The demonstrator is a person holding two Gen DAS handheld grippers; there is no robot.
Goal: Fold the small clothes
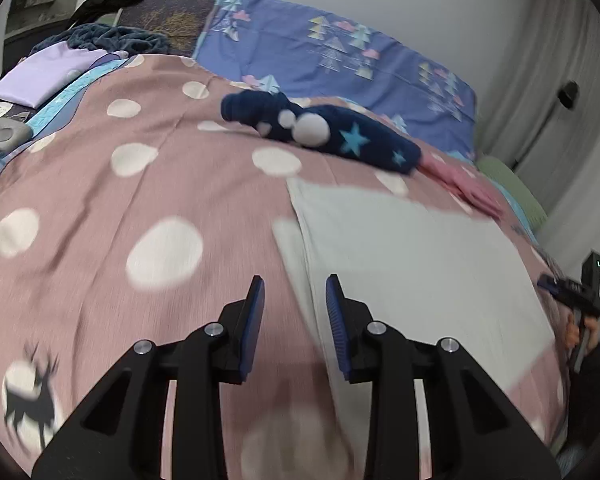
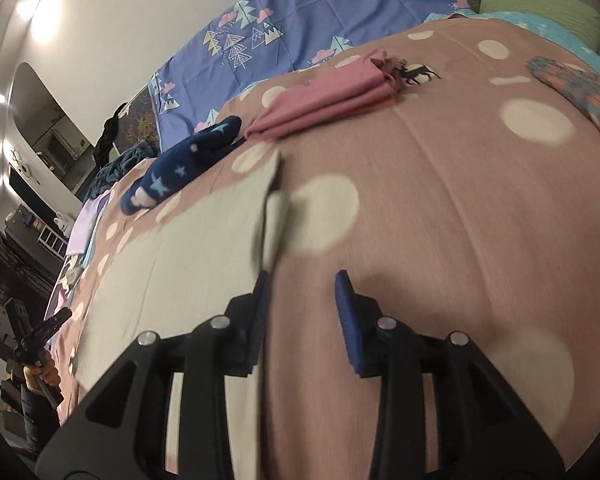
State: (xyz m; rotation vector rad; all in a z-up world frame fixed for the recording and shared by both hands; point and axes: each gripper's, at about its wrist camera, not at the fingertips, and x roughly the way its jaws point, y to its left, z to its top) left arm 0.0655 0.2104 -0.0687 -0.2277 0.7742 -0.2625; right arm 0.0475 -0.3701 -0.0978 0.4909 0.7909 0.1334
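Left tool (image 1: 295, 288) has its jaws spread, nothing between the pads, hovering over the left edge of a pale grey-green folded cloth (image 1: 412, 256) lying flat on the bed's pink dotted duvet (image 1: 100, 200). Right tool (image 2: 304, 284) is also spread and empty, its left pad just above the cloth's right edge (image 2: 204, 232), w/ bare duvet (image 2: 460, 220) under the gap. Each tool shows small at the far rim of the other's view, held in a hand (image 1: 584, 328). Beyond the cloth lies a navy fleece garment w/ blue stars (image 1: 324, 132), and just beside it a folded pink garment (image 2: 332, 100). Blue quilt w/ tree print (image 1: 340, 52) runs along the wall behind. A lilac folded piece (image 1: 44, 76) sits at the bed's far left corner; a green pillow (image 2: 540, 4) at the opposite end. Edges are motion-blurred.
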